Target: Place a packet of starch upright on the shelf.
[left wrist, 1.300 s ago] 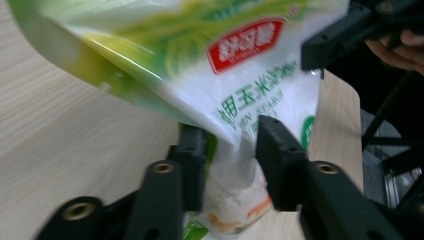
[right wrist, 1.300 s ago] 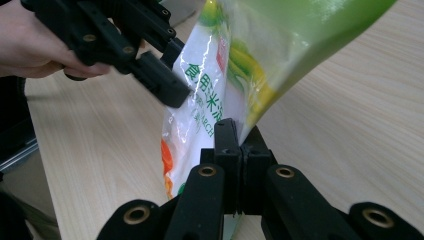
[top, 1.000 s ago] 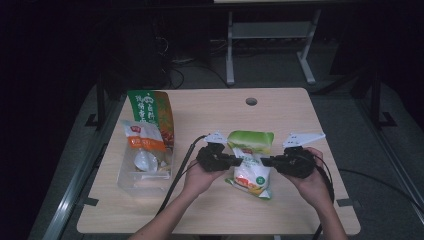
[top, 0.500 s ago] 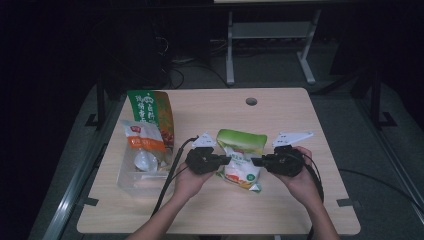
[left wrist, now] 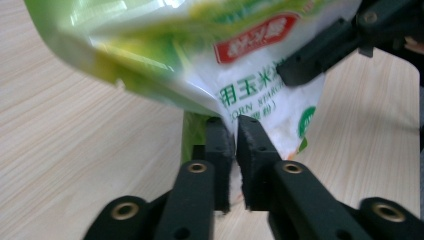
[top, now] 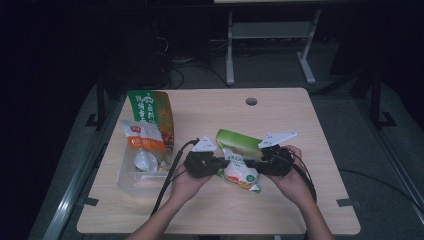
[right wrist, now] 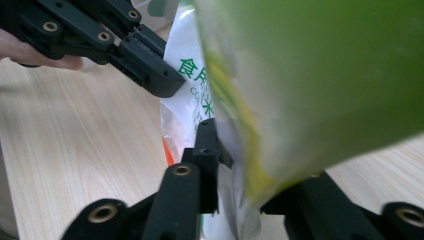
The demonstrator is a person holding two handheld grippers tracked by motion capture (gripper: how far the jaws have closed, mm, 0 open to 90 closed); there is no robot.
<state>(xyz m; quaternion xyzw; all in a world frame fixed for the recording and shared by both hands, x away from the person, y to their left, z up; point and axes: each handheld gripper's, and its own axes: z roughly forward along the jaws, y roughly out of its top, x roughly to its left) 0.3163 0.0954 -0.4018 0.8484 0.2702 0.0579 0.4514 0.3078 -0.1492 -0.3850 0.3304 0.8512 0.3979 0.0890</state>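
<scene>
A green and white starch bag point(top: 239, 165) hangs between both grippers at the middle of the table point(top: 300, 125). My left gripper point(top: 220, 164) grips its left edge. In the left gripper view the jaws point(left wrist: 235, 132) stand almost together, with the bag's point(left wrist: 200, 45) thin edge pinched between them. My right gripper point(top: 250, 163) takes the other side. In the right gripper view the bag point(right wrist: 310, 75) runs between its wider-set jaws point(right wrist: 250, 165) and hides the right one. Both pairs of jaws have just been opening a little, still with the bag between them.
A clear plastic bin point(top: 127, 177) at the table's left holds a white and orange packet point(top: 142, 140). A tall green and orange bag point(top: 150, 112) leans behind it. A cable hole point(top: 251, 101) sits at the far middle. Each gripper trails a black cable toward the front edge.
Both hands and the bag have shifted a little to the left and away from the front edge, the right hand more. The bag stays between the two grippers.
</scene>
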